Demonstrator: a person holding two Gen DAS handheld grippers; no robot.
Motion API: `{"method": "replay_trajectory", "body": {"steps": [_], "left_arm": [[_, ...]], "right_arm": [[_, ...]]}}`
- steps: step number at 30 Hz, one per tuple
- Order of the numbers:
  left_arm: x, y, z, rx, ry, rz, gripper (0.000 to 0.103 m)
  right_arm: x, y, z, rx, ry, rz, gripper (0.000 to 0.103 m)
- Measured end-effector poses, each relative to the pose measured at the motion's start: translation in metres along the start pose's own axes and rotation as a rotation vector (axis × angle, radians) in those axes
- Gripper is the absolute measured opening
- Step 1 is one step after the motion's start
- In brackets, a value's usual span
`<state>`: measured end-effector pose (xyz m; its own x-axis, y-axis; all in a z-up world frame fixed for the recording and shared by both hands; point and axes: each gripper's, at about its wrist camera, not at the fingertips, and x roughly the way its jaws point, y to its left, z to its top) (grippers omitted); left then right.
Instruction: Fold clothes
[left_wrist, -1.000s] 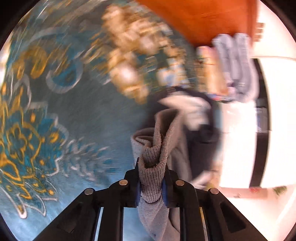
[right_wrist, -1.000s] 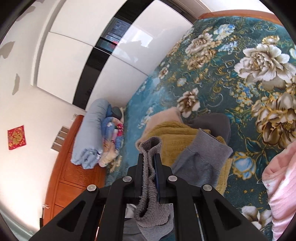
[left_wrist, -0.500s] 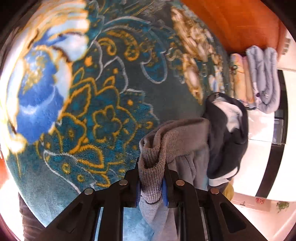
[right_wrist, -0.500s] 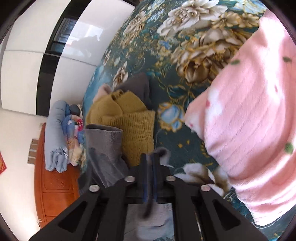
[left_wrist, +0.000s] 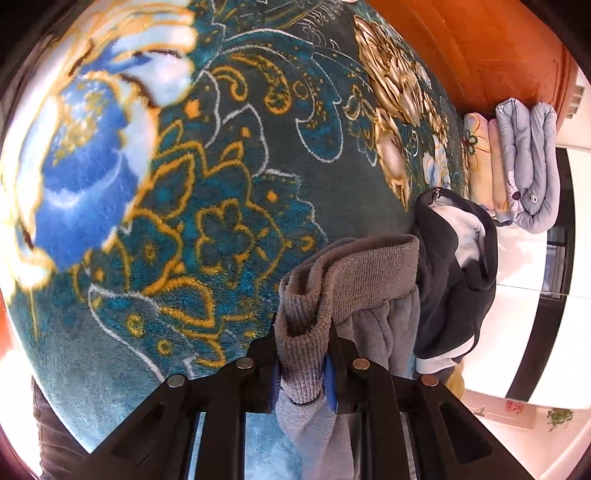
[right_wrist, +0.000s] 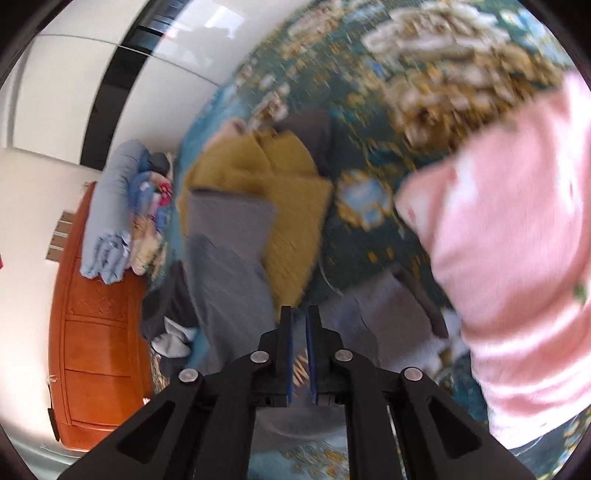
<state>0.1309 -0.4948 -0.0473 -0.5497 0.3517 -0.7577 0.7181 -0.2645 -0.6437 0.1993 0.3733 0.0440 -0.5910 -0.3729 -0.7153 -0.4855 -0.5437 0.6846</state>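
Two tongs: left tongs (left_wrist: 303, 369) pinching ribbed cuff of grey sweatpants (left_wrist: 351, 280) over bed (left_wrist: 221, 221); right tongs (right_wrist: 298, 332) nearly together, holding nothing. Regrip w/ right, lay flat b4 folding

Grey fleece trousers with ribbed knit cuffs (left_wrist: 351, 280): one cuff bunched and raised off teal floral plush blanket (left_wrist: 229, 206); in right view, legs (right_wrist: 229, 280) spread flat, one cuff overlapping mustard knit sweater (right_wrist: 288, 206)
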Motion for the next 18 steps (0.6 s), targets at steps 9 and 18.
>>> {"method": "replay_trajectory", "body": {"steps": [9, 18], "left_arm": [[-0.014, -0.006, -0.005, -0.009, 0.024, 0.051, 0.036], [-0.011, -0.094, -0.037, 0.206, 0.115, 0.053, 0.047]], "right_arm": [[0.063, -0.007, -0.005, 0.188, 0.066, -0.041, 0.047], [0.088, -0.007, 0.012, 0.425, 0.035, -0.295, 0.047]]}}
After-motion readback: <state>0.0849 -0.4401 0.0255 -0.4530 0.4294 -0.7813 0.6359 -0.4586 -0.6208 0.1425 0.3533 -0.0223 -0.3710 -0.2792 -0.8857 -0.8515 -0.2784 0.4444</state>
